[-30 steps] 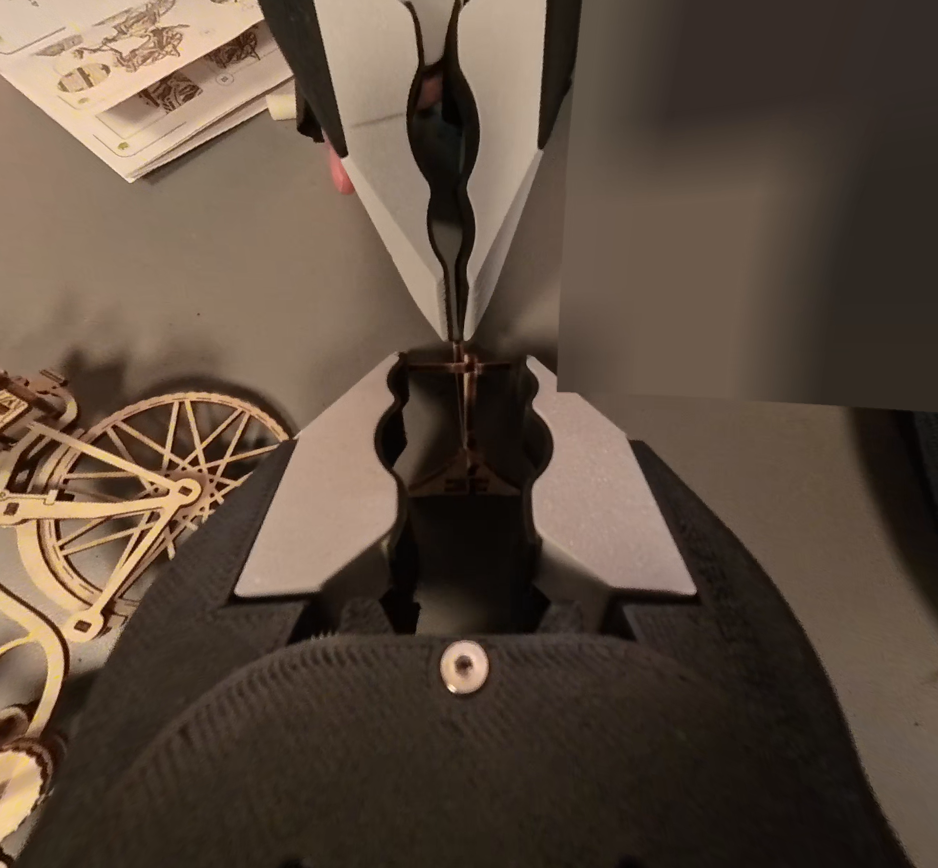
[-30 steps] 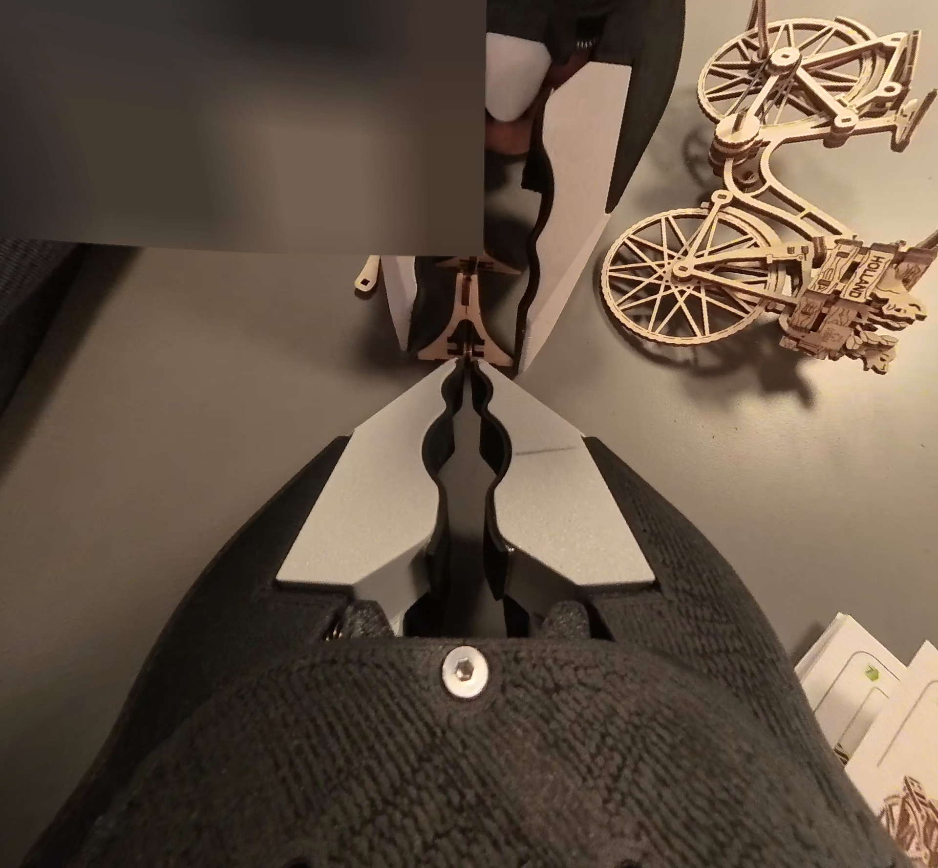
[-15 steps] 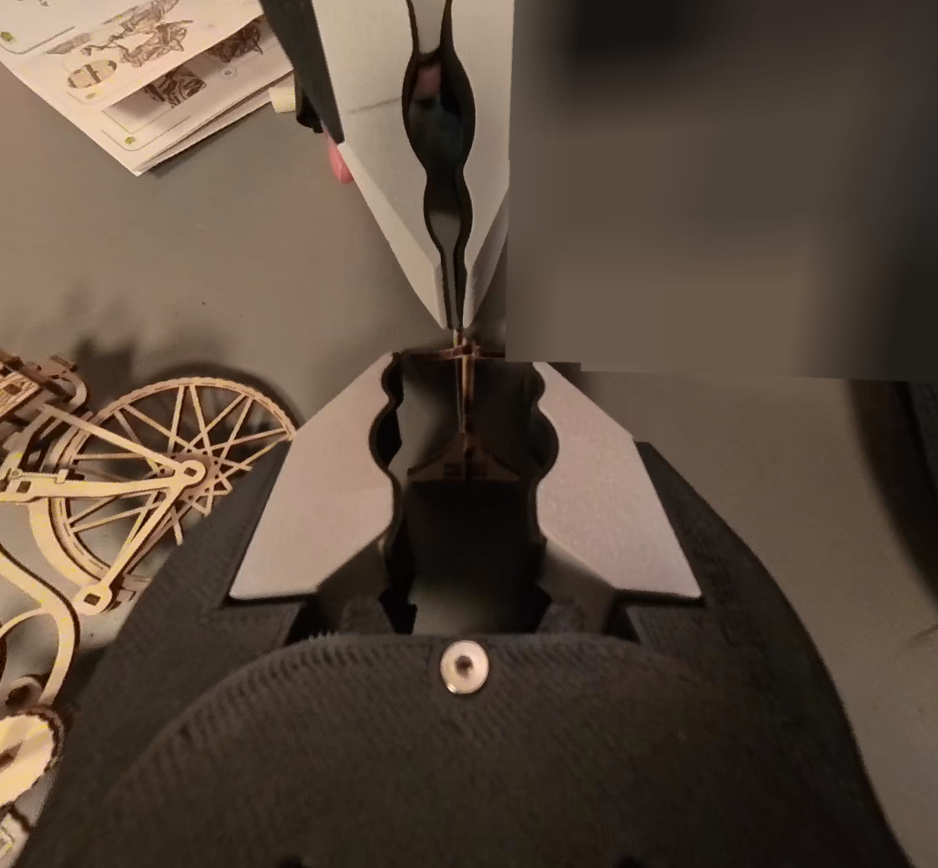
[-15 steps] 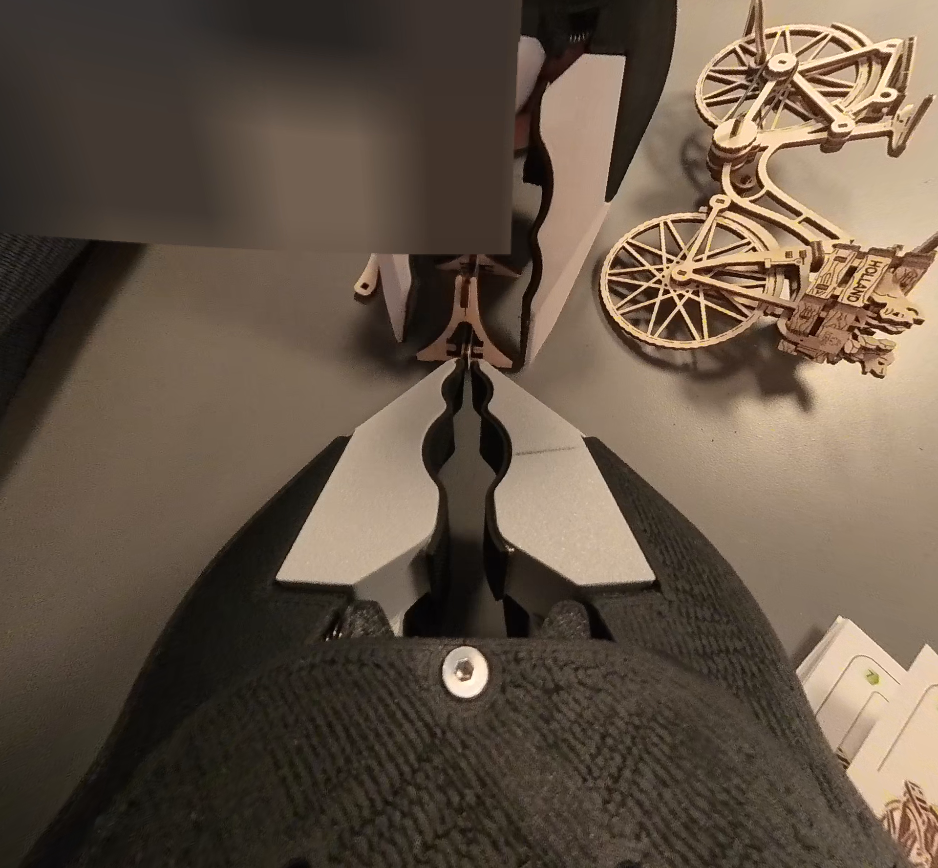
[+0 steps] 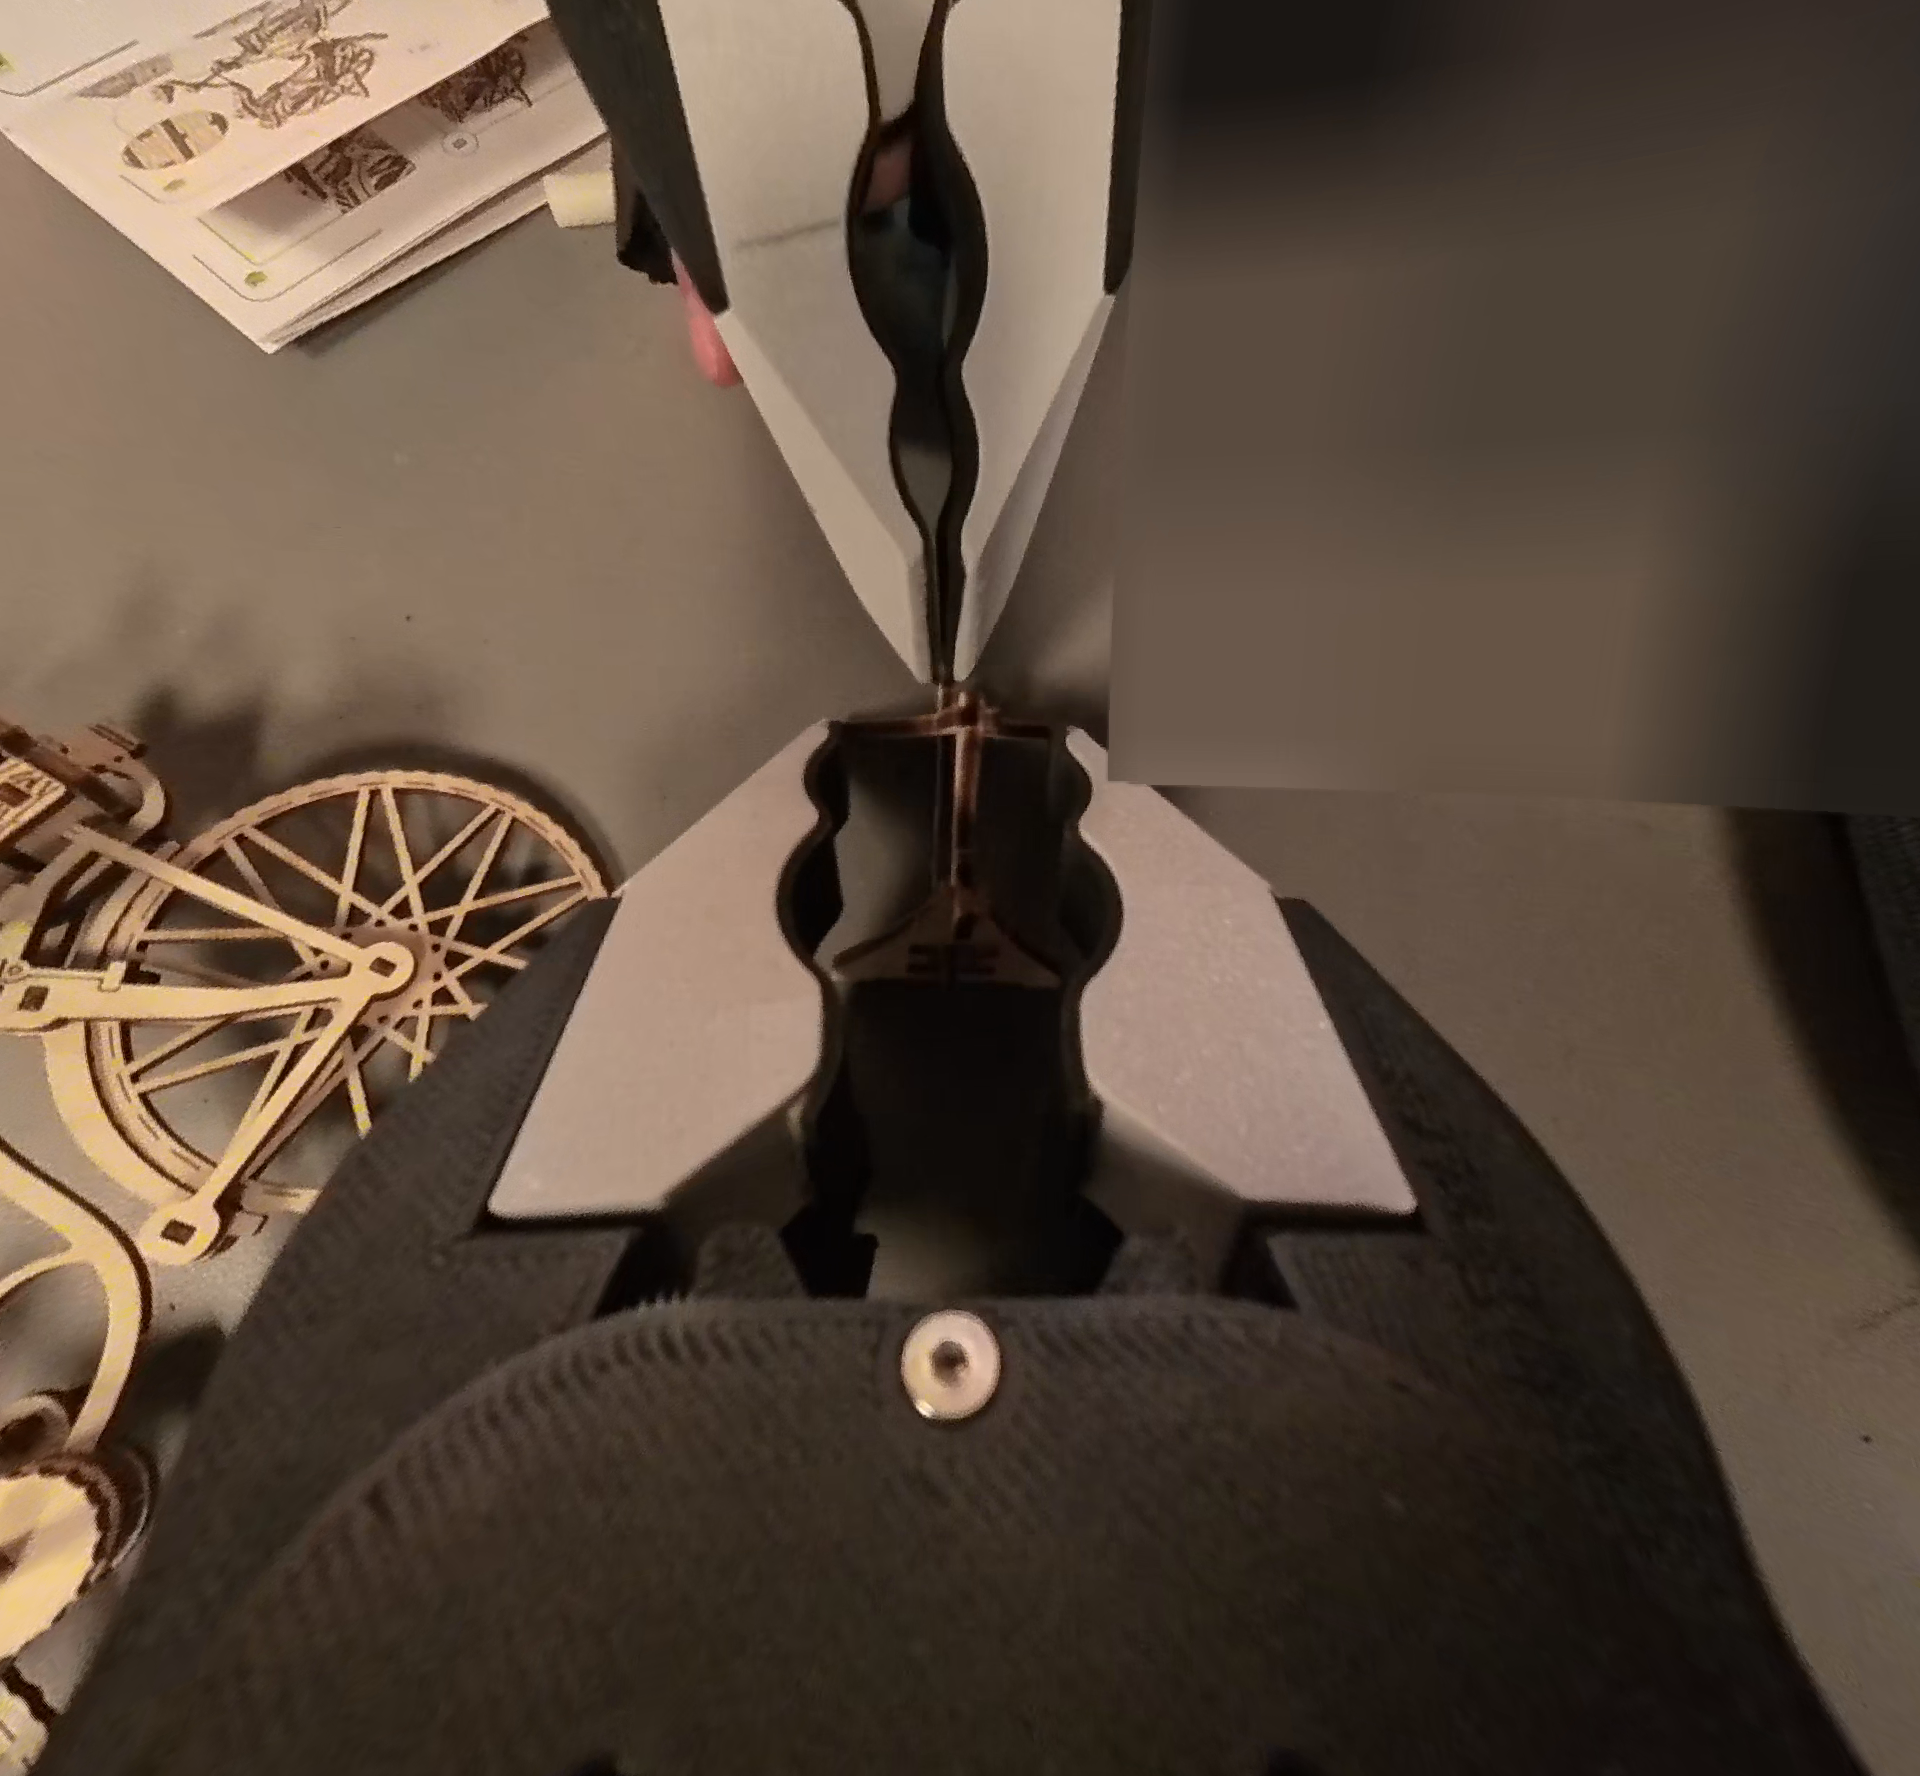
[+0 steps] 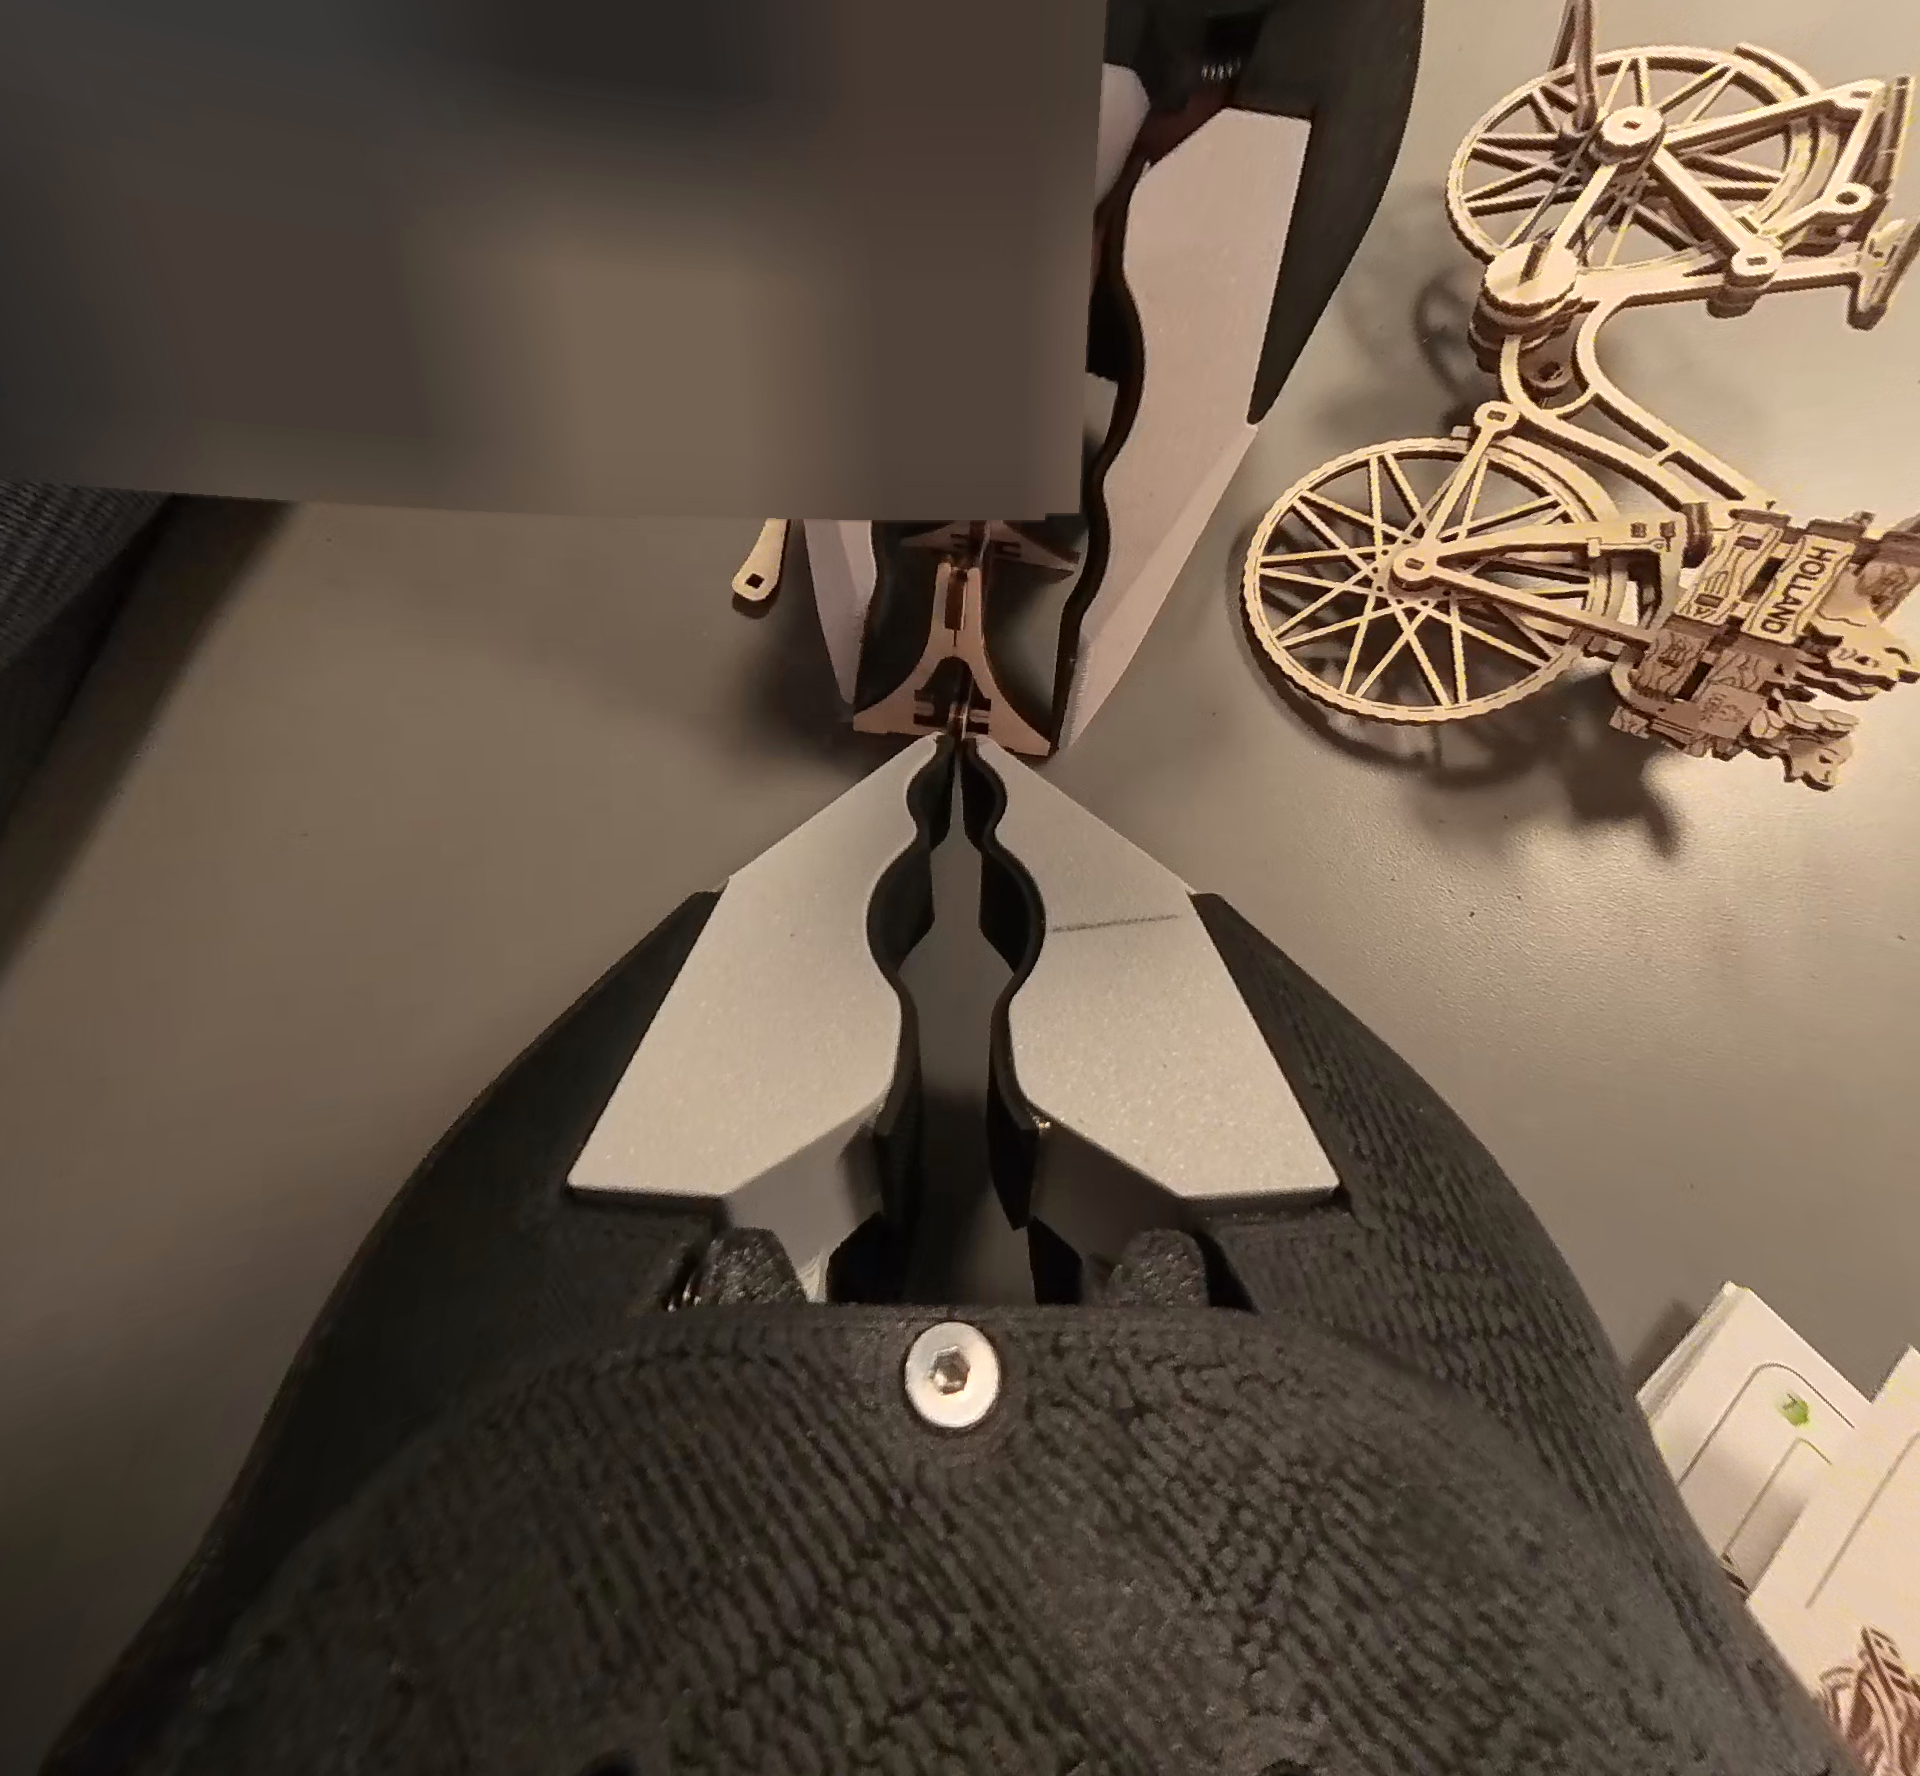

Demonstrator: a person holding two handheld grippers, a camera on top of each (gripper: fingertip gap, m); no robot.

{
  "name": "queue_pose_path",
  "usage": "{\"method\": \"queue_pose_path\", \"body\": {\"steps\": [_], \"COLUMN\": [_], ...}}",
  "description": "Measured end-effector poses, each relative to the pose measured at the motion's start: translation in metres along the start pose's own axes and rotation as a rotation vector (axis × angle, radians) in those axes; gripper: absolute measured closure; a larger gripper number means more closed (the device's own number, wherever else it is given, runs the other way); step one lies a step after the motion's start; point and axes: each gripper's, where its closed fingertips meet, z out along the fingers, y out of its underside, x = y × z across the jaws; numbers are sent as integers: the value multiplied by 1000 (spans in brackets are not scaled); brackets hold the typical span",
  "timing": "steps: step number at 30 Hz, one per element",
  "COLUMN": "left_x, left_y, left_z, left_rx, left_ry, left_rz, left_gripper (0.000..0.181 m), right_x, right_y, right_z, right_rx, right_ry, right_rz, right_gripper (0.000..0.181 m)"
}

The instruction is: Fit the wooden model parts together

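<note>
A wooden bicycle model (image 6: 1558, 521) and instruction sheets (image 5: 281, 85) lie on the grey worktop (image 6: 416, 791). The left gripper (image 5: 951, 750), half-spread, grips a flared wooden part (image 5: 951, 947); the right gripper (image 6: 958, 750) pinches its thin slotted piece (image 6: 961, 731).

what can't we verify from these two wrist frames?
- Joint between the thin wooden piece and the flared wooden part: too small, screened by the right gripper tips in both views.
- Left gripper far side, right wrist view: behind the blur patch.
- Bicycle model, left wrist view: cut off by the left edge.
</note>
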Motion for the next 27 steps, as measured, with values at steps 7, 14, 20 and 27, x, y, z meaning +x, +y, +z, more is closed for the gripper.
{"method": "queue_pose_path", "body": {"steps": [7,14,20,27], "left_x": [0,0,0,0], "left_y": [0,0,0,0], "left_z": [0,0,0,0], "left_rx": [0,0,-1,-1], "left_ry": [-2,-3,-3,-4], "left_rz": [-1,0,0,-1], "left_gripper": [143,144,143,144], "right_x": [-2,-3,-3,-4], "right_y": [0,-1,-1,-1], "right_z": [2,1,3,4], "right_rx": [-7,3,-2,-7], "right_ry": [-4,-21,-22,-27], "right_rz": [-11,5,1,-5], "right_gripper": [181,178,179,180]}}
